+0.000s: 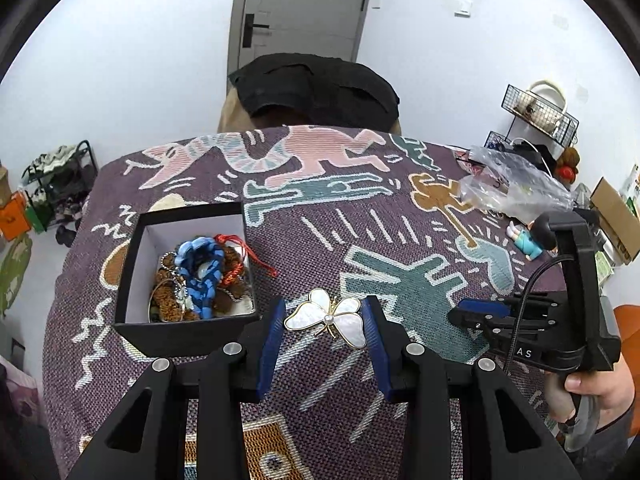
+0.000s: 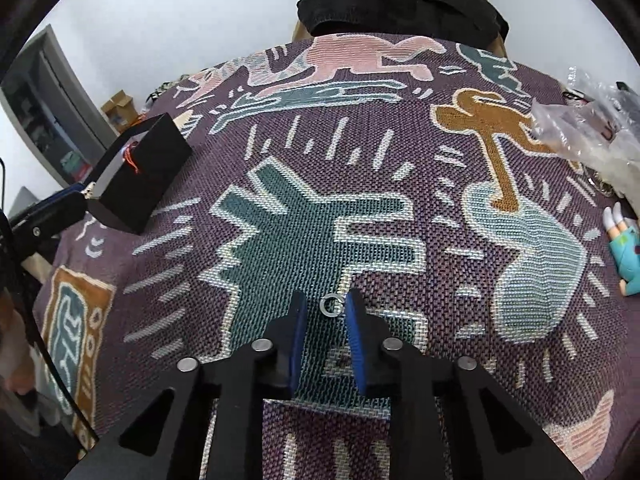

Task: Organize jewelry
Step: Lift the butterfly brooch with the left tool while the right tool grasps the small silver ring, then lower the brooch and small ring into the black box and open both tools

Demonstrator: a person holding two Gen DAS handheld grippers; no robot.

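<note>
A white mother-of-pearl butterfly brooch [image 1: 329, 317] lies on the patterned cloth between the open fingers of my left gripper [image 1: 325, 312], which do not touch it. A black box [image 1: 132, 252] just to its left holds blue beads [image 1: 202, 270], brown beads and a red cord. The box also shows in the right wrist view [image 2: 140, 176], far left. A small silver ring [image 2: 331, 305] lies on the cloth between the open fingertips of my right gripper [image 2: 326, 304]. The right gripper also shows in the left wrist view [image 1: 472, 316], to the right.
A crumpled clear plastic bag [image 1: 508, 184] and a small doll in teal [image 1: 528, 240] lie at the table's far right. A chair with black cloth [image 1: 316, 88] stands behind the table. A wire rack [image 1: 540, 116] stands at back right.
</note>
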